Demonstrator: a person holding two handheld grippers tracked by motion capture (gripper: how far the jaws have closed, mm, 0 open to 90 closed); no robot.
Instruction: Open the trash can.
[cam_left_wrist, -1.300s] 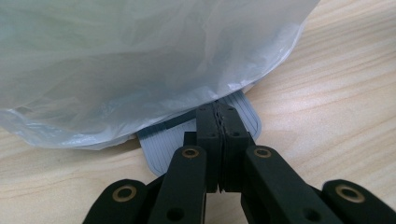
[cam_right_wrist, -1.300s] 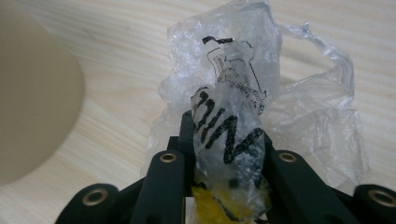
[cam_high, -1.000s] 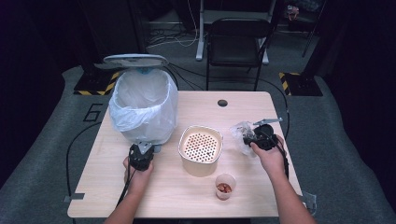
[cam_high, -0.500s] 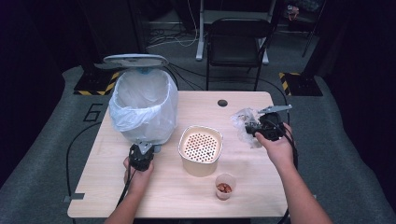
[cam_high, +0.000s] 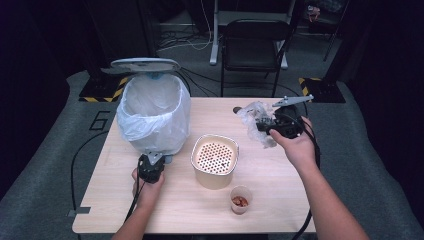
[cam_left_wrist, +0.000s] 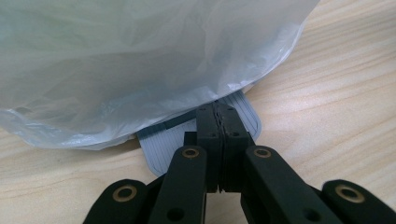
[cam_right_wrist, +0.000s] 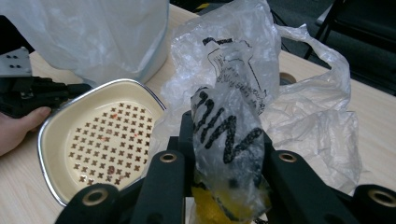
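Pale wooden table (cam_high: 280, 185): your right gripper (cam_right_wrist: 229, 140) pinches a crinkled clear plastic bag (cam_right_wrist: 243, 88) above its far right edge; your left gripper (cam_left_wrist: 219, 121), jaws closed, presses the ribbed grey pedal (cam_left_wrist: 161, 144)

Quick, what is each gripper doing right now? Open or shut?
Left gripper: shut, fingers pressing on the bin's pedal.
Right gripper: shut on a clear plastic bag, lifted off the table.

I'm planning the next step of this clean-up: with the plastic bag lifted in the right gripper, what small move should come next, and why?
Probably carry the plastic bag leftward over the bin. The right gripper is shut on the bag, clear of the table, while the left gripper presses the bin's pedal and the lid stands open.
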